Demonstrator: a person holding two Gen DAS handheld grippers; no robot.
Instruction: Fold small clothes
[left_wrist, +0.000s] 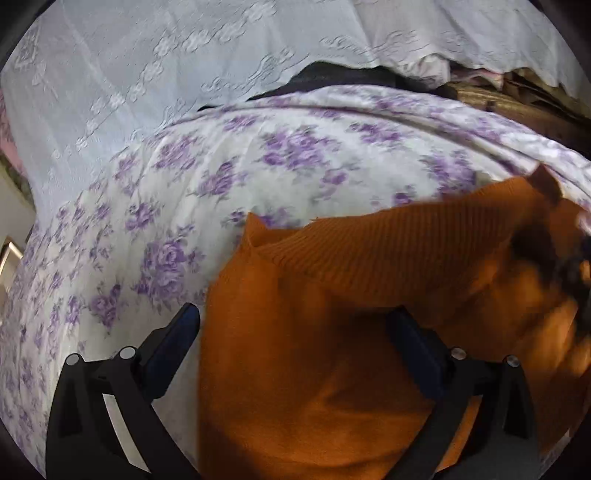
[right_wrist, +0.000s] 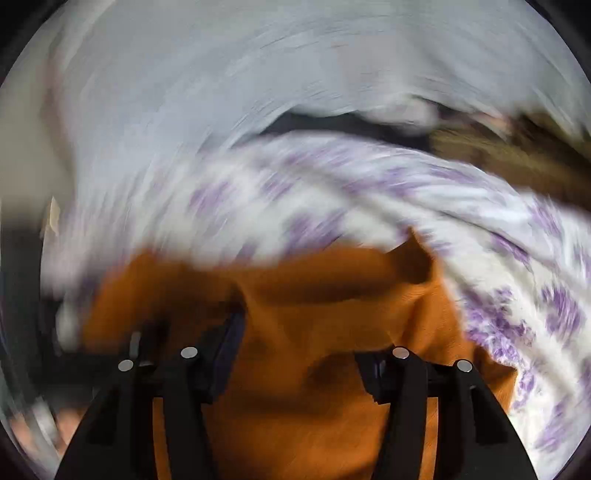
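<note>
Here the left tongs stand released, their two dark blue pads wide apart with nothing pinched between them. One pad hangs over the flowered sheet, the other over the orange knitted garment, so the garment's straight left edge runs up between the two. Whether either pad touches the cloth below cannot be told from this view.

The right tongs are also parted, their fingers set apart over the same orange garment; orange cloth fills the gap between them, but the pads do not appear to press on it. That view is heavily smeared, so fine contact is hard to judge.

The garment lies on a bed, on a white sheet printed with purple roses. In the left wrist view a ribbed band is folded across its upper part, slanting up toward the right, where a small corner sticks up. At the far right edge of that view a dark blurred shape overlaps the garment; what it is cannot be made out.

Beyond the flowered sheet lies a pale blue-white embossed cover, with a dark strip between the two, and brownish things at the upper right.
</note>
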